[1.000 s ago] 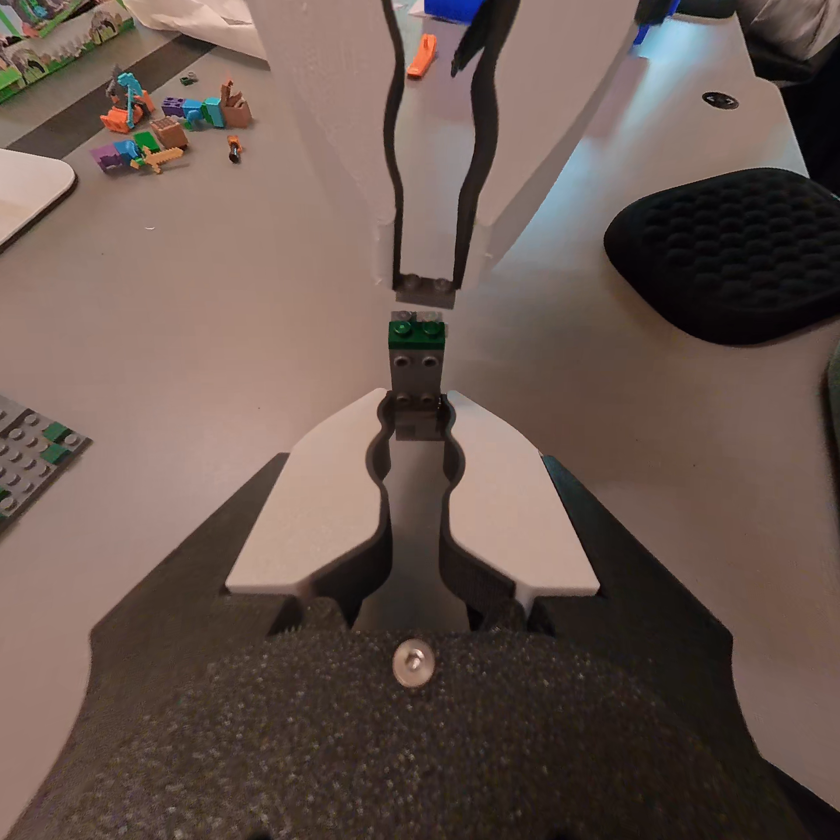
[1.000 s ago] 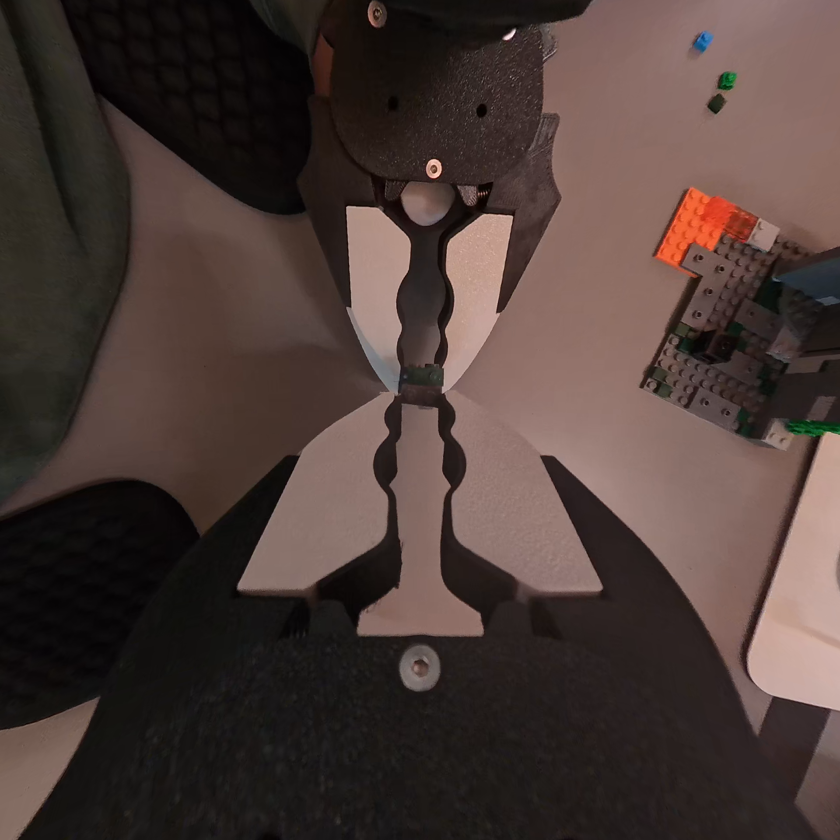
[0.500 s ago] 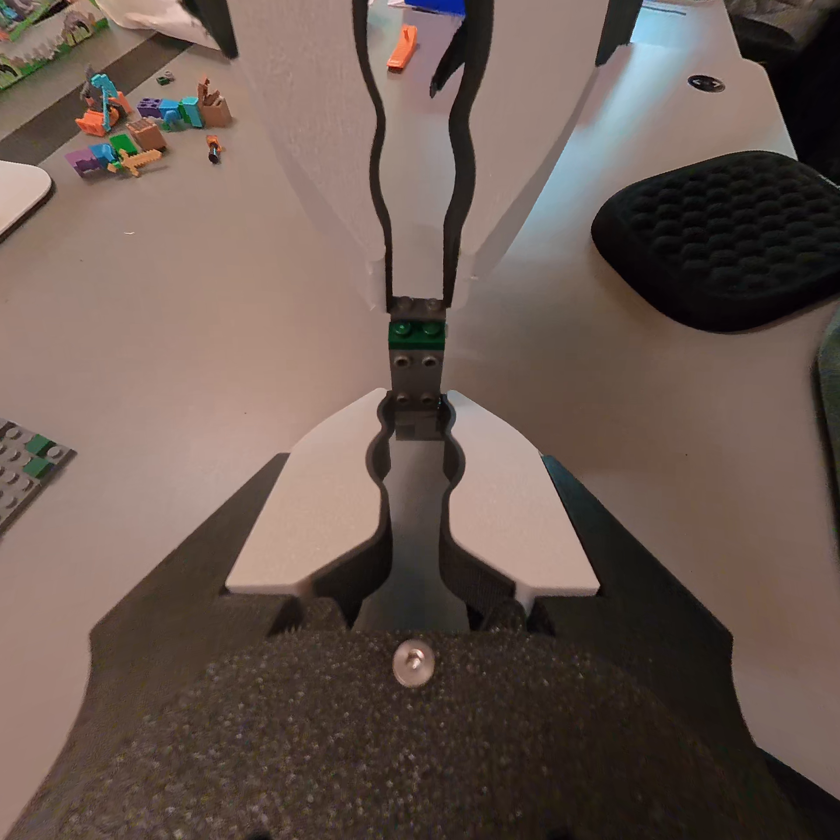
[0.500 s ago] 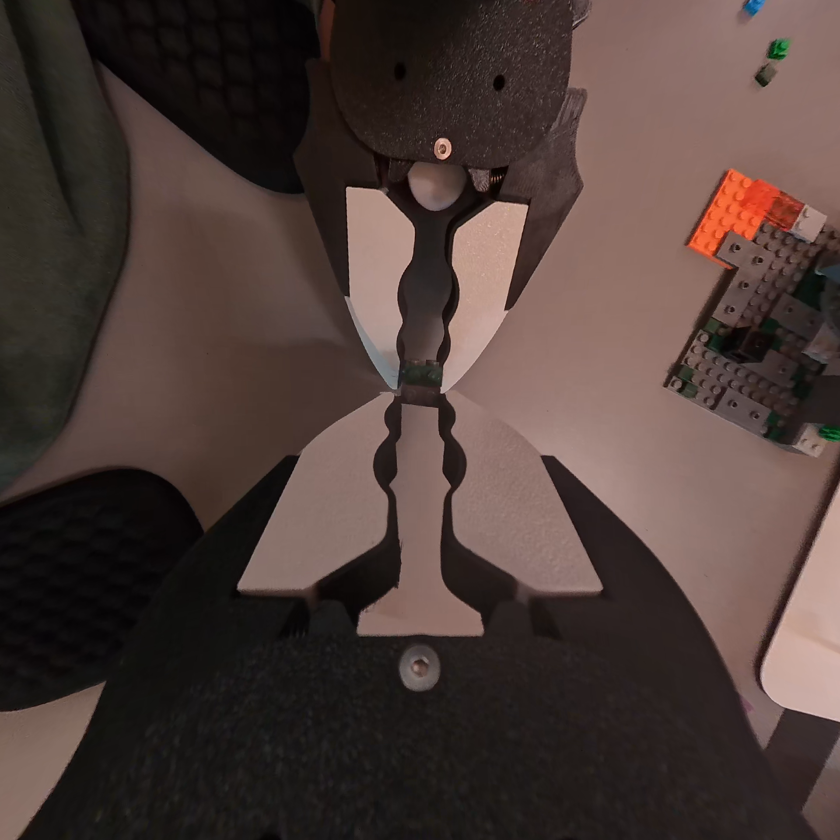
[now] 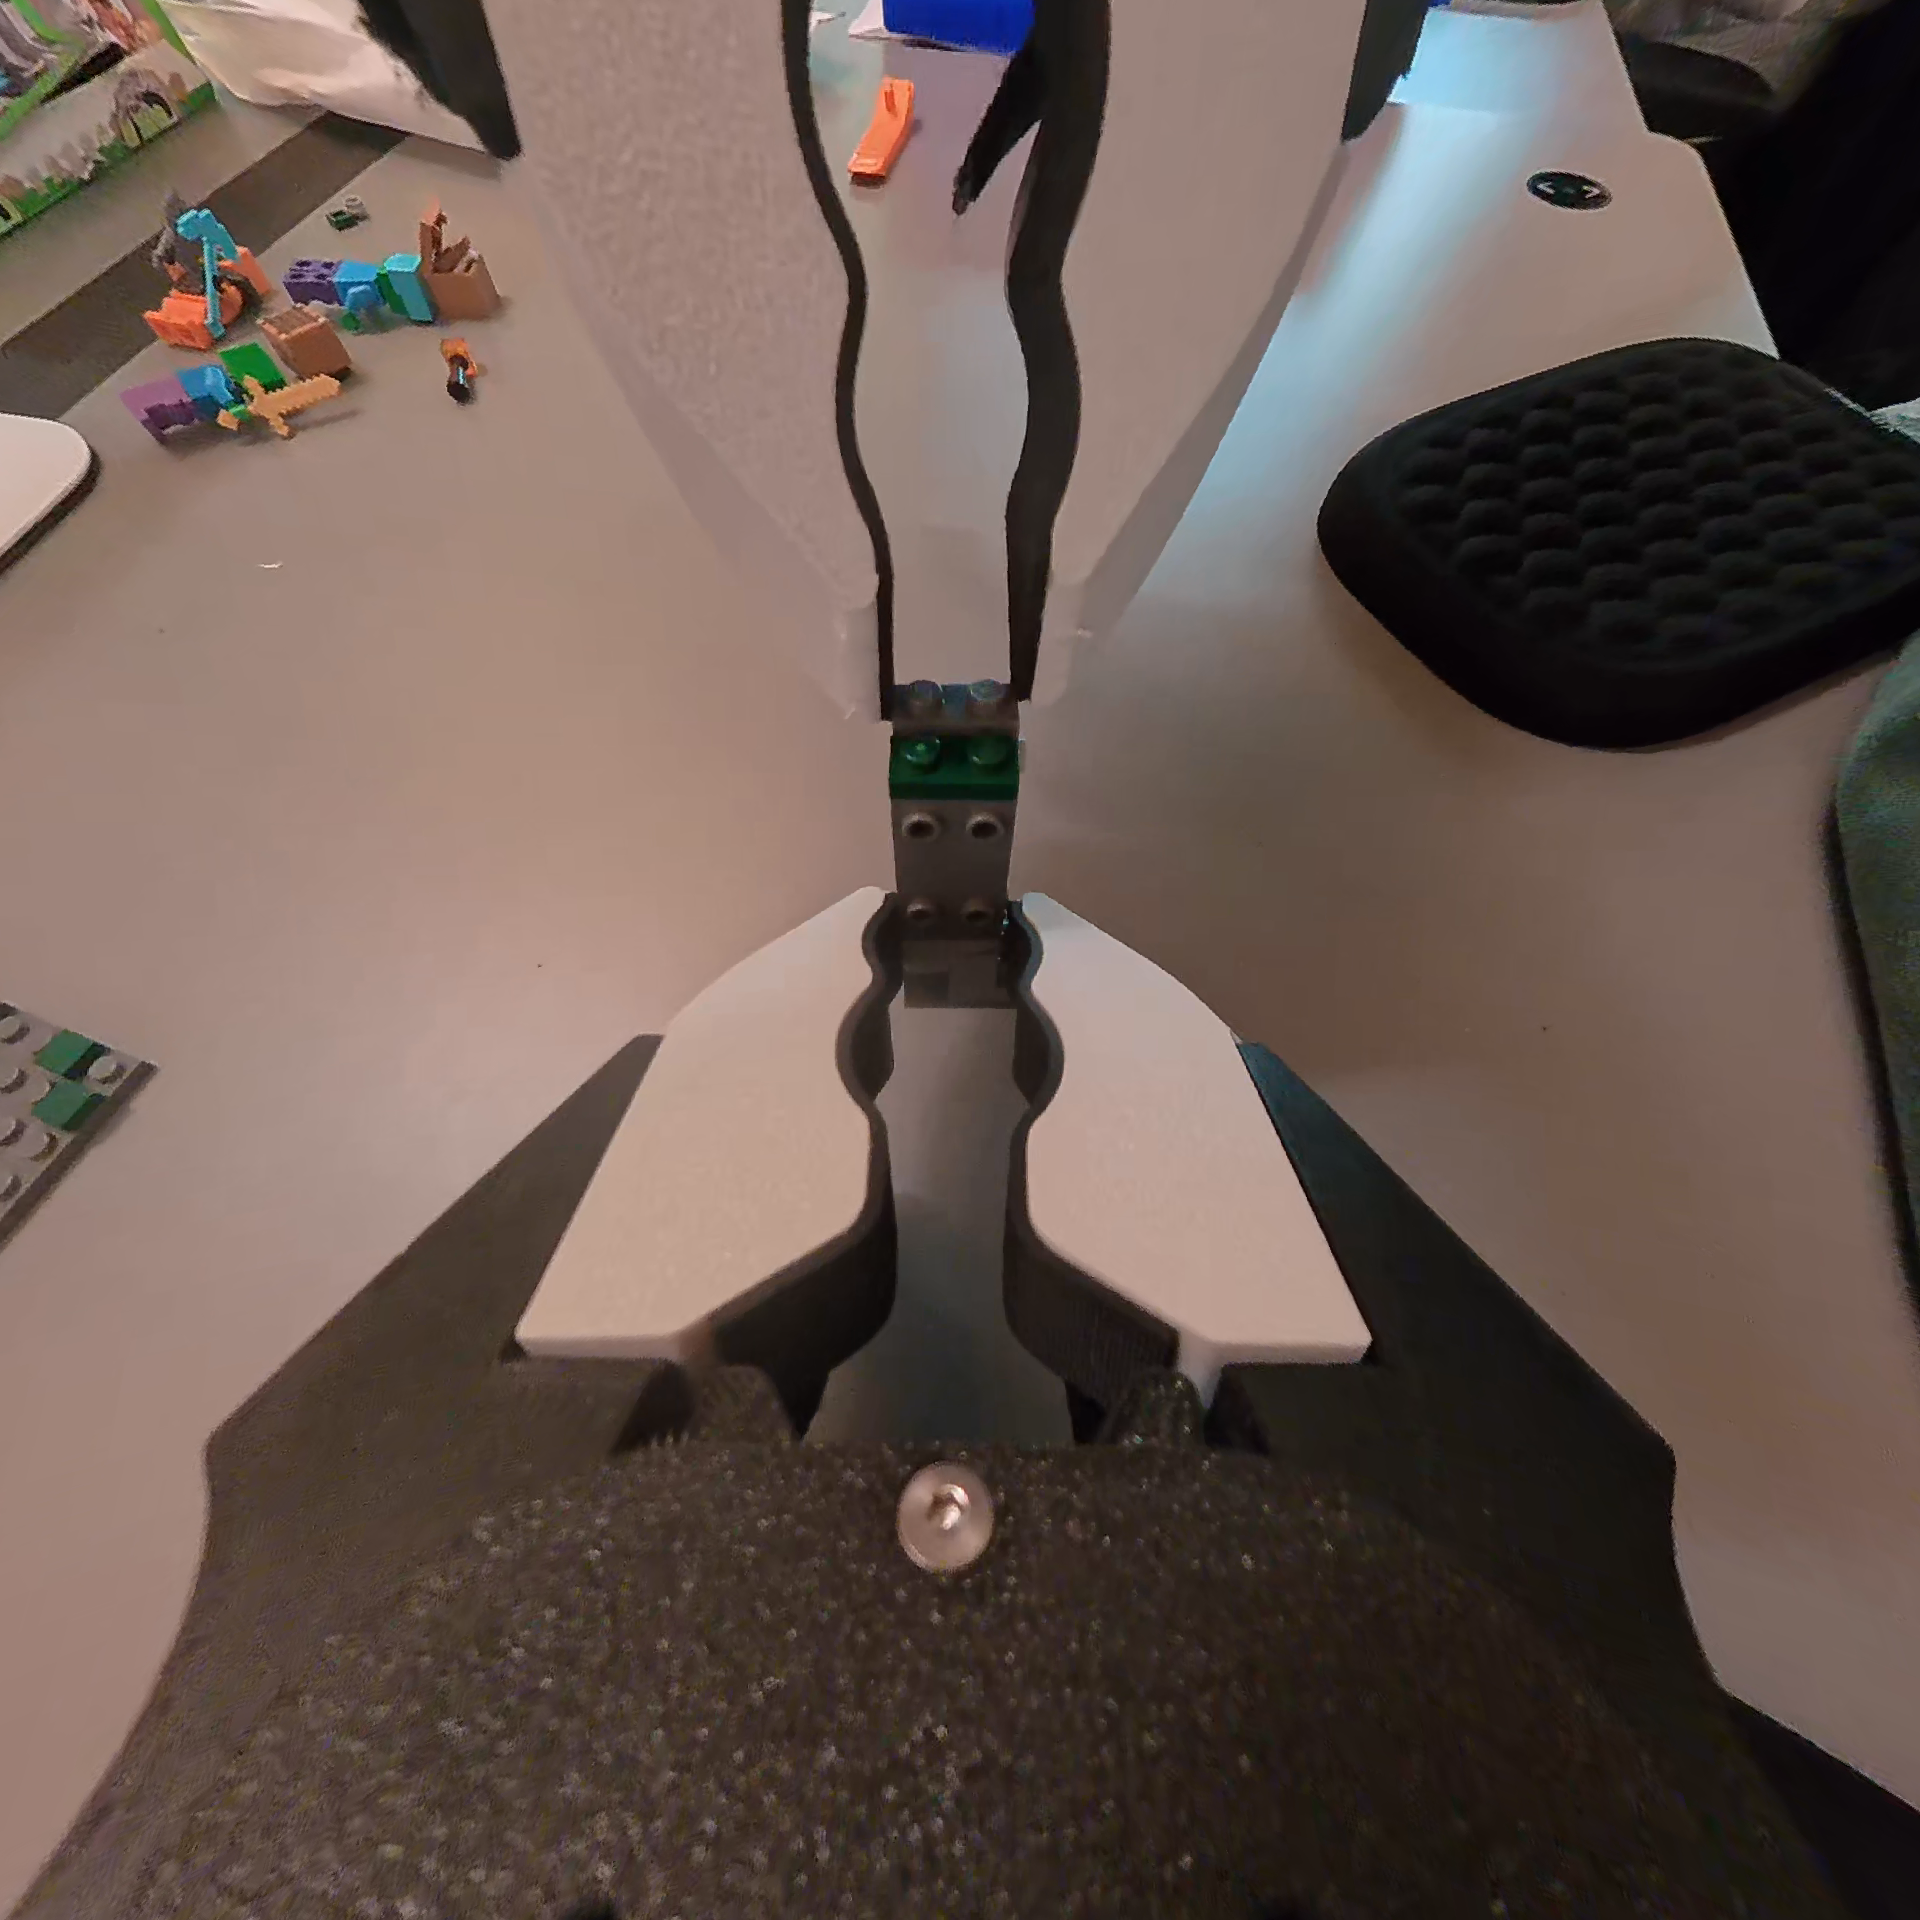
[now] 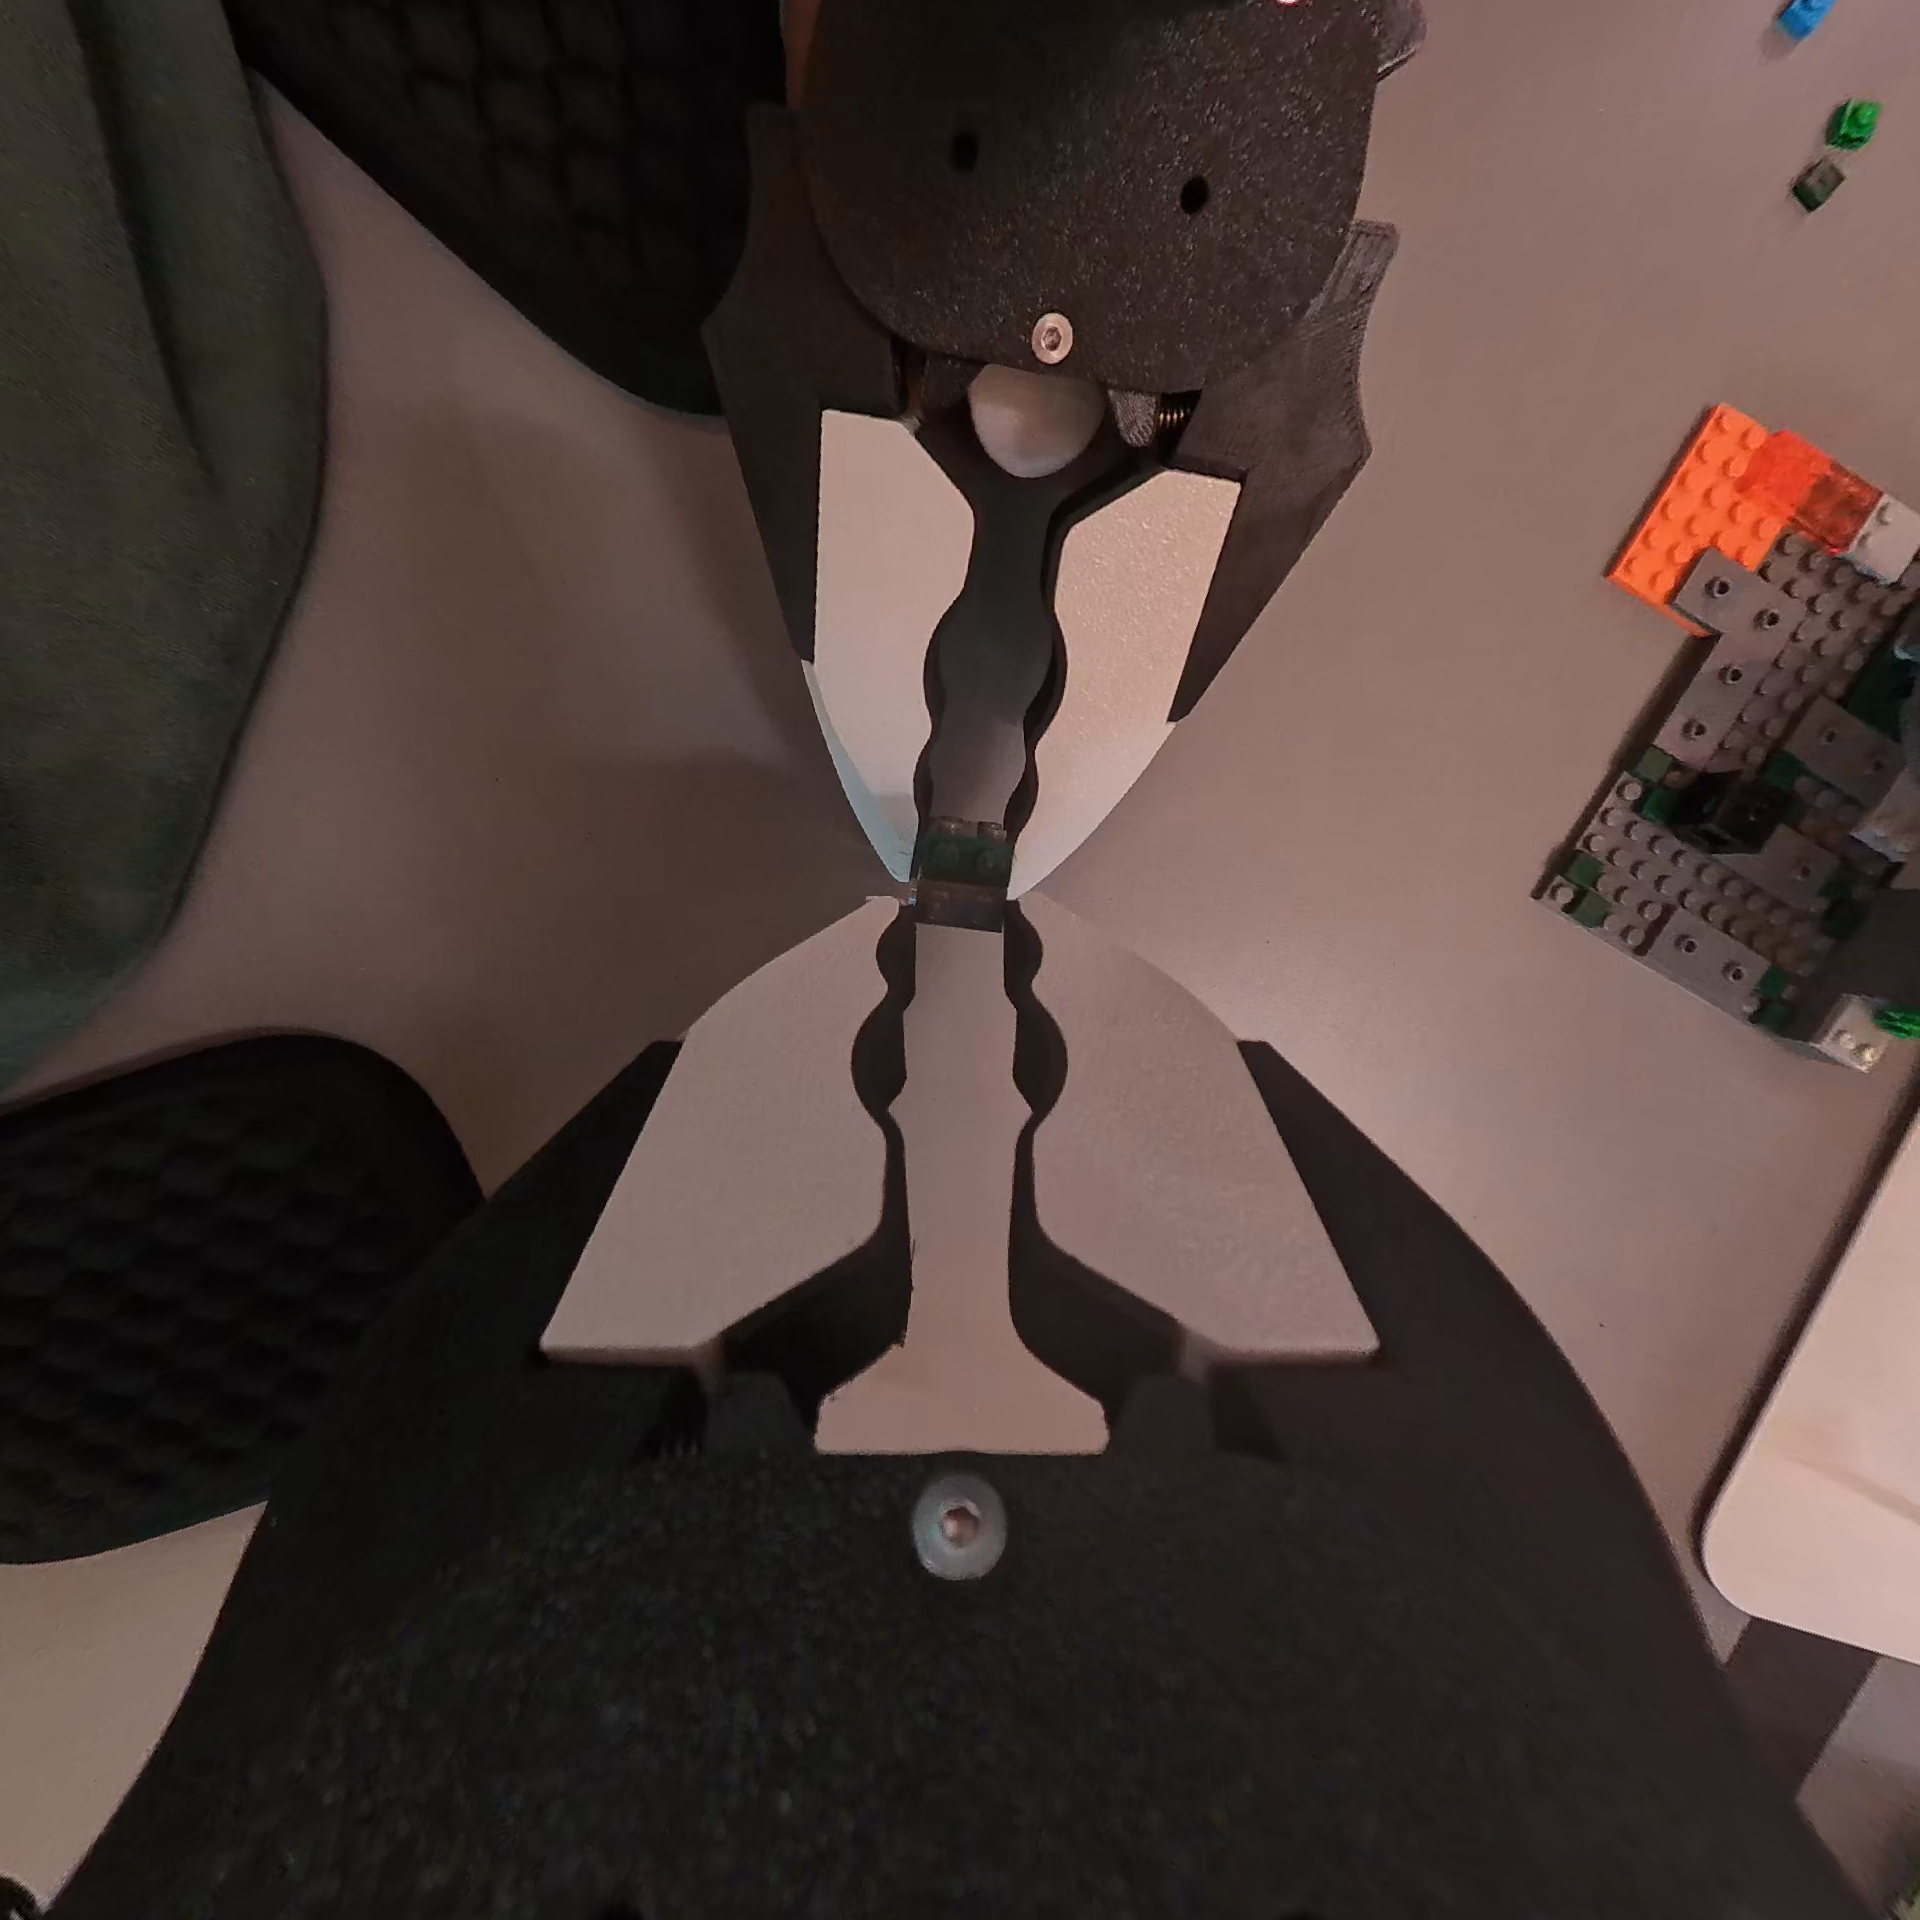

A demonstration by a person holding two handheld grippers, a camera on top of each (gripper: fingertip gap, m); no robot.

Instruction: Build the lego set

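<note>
In the left wrist view, my left gripper (image 5: pixel 951 916) is shut on the lower end of a small grey brick stack (image 5: pixel 953 836) topped by a green plate (image 5: pixel 954 767). My right gripper (image 5: pixel 956 694) reaches in from the top, shut on a small grey brick (image 5: pixel 958 704) that sits against the green plate. In the right wrist view, my right gripper (image 6: pixel 958 914) holds the grey brick (image 6: pixel 958 906) tip to tip with the left gripper (image 6: pixel 964 844) and the green plate (image 6: pixel 961 858). Both are held above the table.
A pile of loose coloured pieces (image 5: pixel 301 322) and an orange brick separator (image 5: pixel 883 125) lie at the far left. A black pad (image 5: pixel 1631 540) is at the right. The partly built grey and orange model (image 6: pixel 1766 810) and a white tray (image 6: pixel 1829 1455) are beside it.
My right gripper has brought the small grey brick down onto the green plate, closing the gap seen a second ago. The left gripper has kept its hold on the stack.
</note>
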